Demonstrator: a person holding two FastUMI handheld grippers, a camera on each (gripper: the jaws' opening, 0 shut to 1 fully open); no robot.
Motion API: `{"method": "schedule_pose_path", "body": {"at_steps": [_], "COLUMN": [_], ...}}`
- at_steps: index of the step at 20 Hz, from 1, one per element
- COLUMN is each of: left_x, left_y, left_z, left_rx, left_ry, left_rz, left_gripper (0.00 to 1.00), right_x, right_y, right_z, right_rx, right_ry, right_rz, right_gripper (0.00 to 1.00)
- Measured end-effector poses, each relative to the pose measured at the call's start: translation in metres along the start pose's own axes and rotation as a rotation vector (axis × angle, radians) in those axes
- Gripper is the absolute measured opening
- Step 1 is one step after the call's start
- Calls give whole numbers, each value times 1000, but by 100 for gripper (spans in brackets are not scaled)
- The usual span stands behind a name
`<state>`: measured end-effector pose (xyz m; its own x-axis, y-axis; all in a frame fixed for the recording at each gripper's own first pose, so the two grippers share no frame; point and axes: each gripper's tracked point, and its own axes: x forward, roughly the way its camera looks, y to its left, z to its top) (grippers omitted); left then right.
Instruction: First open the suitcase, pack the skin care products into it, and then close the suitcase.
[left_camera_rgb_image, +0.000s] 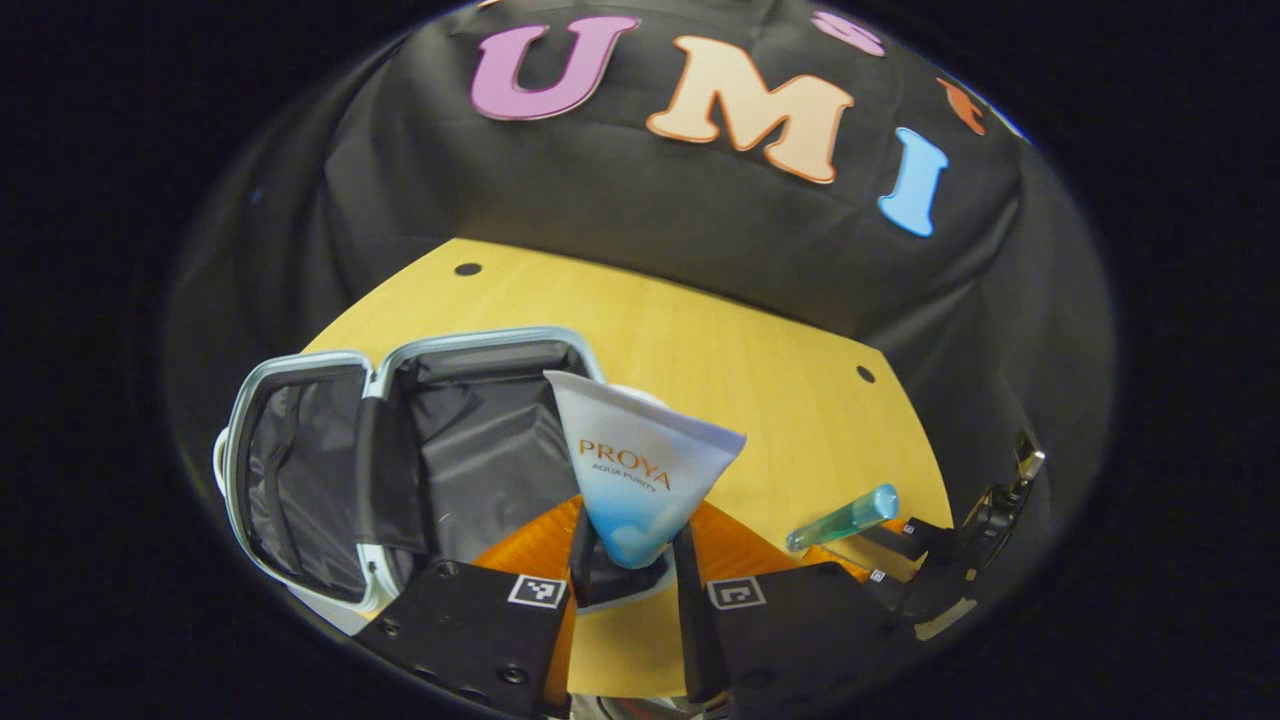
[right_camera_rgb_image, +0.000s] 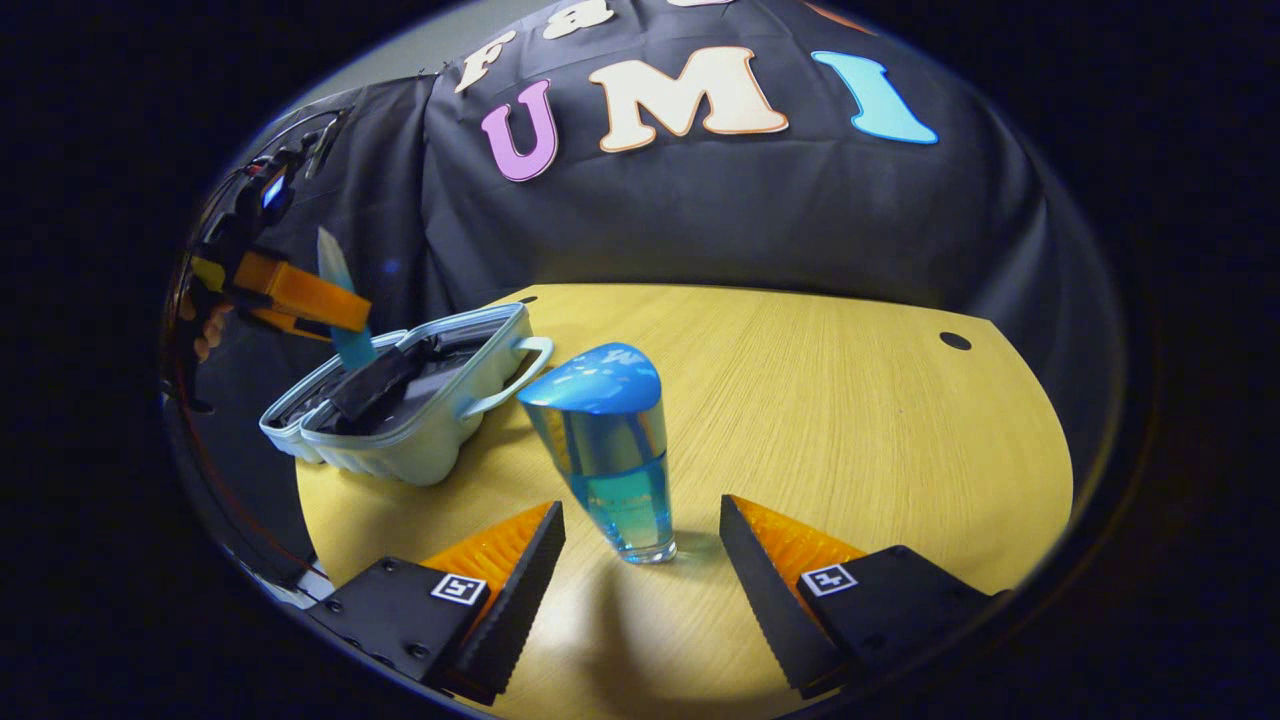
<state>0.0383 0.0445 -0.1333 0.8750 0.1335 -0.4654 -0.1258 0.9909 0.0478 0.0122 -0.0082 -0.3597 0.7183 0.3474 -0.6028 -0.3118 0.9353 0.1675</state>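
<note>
The left gripper (left_camera_rgb_image: 628, 560) is seen closed on a white-and-blue tube (left_camera_rgb_image: 640, 470), both fingers pressed against its narrow lower end, with the broad crimped end standing up and away from the camera. The tube is held above the table (left_camera_rgb_image: 700, 330), and the open suitcase (left_camera_rgb_image: 300, 470) is found to the left of it, both dark-lined halves laid flat and facing up. In the right gripper view the same gripper (right_camera_rgb_image: 300, 295) is observed raised over the suitcase (right_camera_rgb_image: 420, 440), the tube (right_camera_rgb_image: 340, 300) hanging roughly upright with its long axis near vertical; whether it is directly above a compartment or just beside the rim cannot be settled from this angle. The right gripper (right_camera_rgb_image: 640, 560) is seen with its fingers spread wide and nothing between them in contact. A blue bottle (right_camera_rgb_image: 610, 450) stands upright on the table just ahead of it, centred on the gap and apart from both fingers, its long axis vertical and slightly tilted by the lens. The bottle is judged the right gripper's nearer item, and a straight advance with a sideways squeeze would be called for. The suitcase lies to the left of the bottle, well apart.
</note>
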Motion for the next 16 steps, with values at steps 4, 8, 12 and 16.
{"method": "schedule_pose_path", "body": {"at_steps": [4,8,12,16], "left_x": [-7,-6,-2,4], "left_y": [26,45,57,79], "left_z": [-8,-19,-40,-76], "left_rx": [-32,-64,-65,-36], "left_ry": [74,161,324,522], "left_rz": [26,32,25,45], "left_gripper": [34,37,37,37], "right_x": [18,28,28,20], "right_y": [3,11,16,23], "right_z": [1,1,0,16], "right_rx": [31,-34,-108,-101], "right_ry": [-11,-19,11,29], "right_rz": [13,8,13,20], "right_gripper": [89,54,50,45]}}
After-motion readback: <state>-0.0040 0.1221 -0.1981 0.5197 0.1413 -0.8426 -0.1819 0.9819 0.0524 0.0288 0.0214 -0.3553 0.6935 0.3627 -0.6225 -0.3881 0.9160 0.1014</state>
